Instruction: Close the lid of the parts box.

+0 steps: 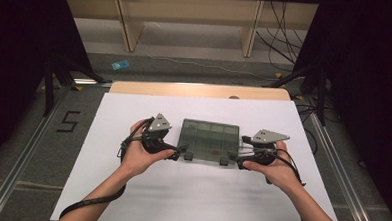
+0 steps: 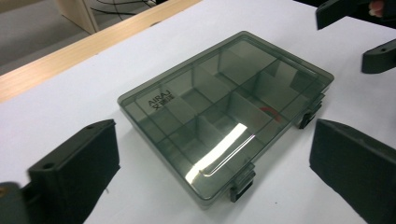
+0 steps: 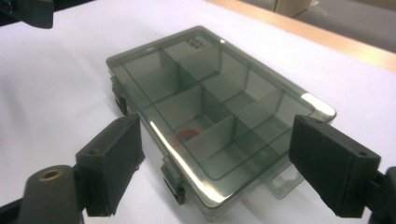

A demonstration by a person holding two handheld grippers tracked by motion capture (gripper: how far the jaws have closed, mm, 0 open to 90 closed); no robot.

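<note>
High view: a smoky clear box (image 1: 208,140) with its lid shut lies near the middle of a white sheet (image 1: 130,197) on the table (image 1: 200,90). The left gripper (image 1: 182,151) sits at the box's near left corner, the right gripper (image 1: 233,158) at its near right corner, each held in a hand. Both point inward at the box's near edge, where two dark latches sit. Whether either touches the box cannot be told from here.

Left gripper view: the jaws stand wide apart, holding nothing. The box (image 2: 224,112) lies between and beyond them, flat on the sheet (image 2: 70,102). Dividers split it into compartments; a small red thing (image 2: 270,111) lies in one by the latch side. Two latches (image 2: 243,185) are on the near edge. The right gripper's (image 2: 369,39) jaws show at the far right, spread.

Right gripper view: the jaws are also wide apart and empty, flanking the box's (image 3: 210,112) near corner without touching. A red ring (image 3: 186,136) lies in a compartment close to the latches (image 3: 173,183). The left gripper (image 3: 32,11) shows at the top left.
</note>
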